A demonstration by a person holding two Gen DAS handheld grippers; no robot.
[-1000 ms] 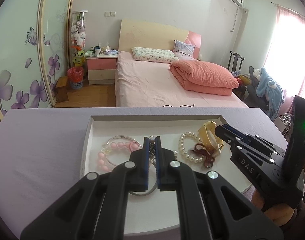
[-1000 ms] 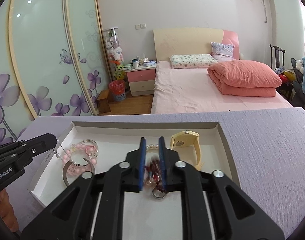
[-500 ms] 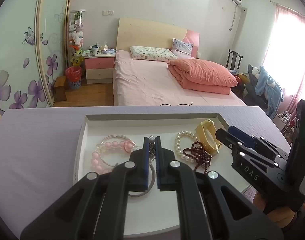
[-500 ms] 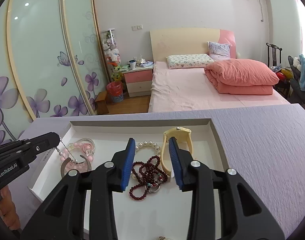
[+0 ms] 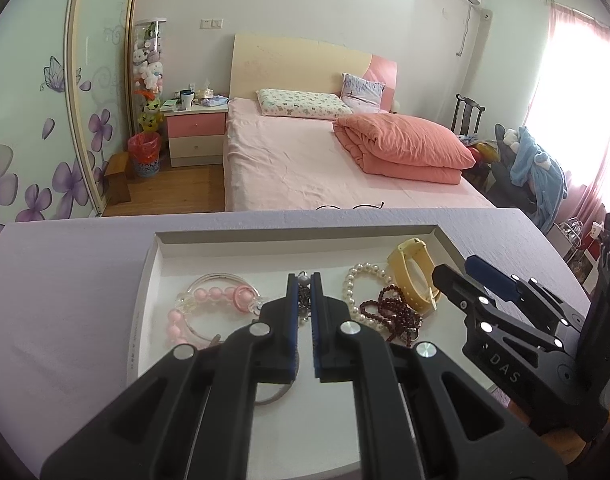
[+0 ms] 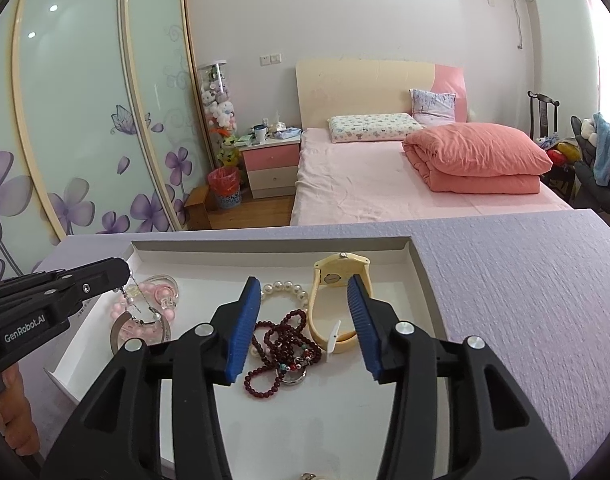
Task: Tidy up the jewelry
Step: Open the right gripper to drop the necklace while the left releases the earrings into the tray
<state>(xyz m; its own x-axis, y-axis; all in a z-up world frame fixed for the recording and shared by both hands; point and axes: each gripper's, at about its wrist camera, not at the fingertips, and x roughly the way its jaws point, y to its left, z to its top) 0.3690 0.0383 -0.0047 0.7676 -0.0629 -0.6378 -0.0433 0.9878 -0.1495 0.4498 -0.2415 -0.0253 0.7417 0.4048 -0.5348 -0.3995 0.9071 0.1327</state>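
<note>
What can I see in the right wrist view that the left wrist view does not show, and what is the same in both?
Only the right wrist view shows the thin chain hanging from the shut left hand-held gripper, and the watch's face.

Only the left wrist view shows the glasses on the bed and the curtain.

Both show the tray, pearl bracelet, dark red beads and pink bracelet. The right hand-held gripper is opening, nothing between its jaws.

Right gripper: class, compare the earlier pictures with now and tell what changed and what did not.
The right gripper was shut on the dark red bead bracelet; its jaws are opening and the bracelet lies loose in the white tray. The left gripper stays shut on a thin beaded chain. The yellow watch and pearl bracelet stayed put.
</note>
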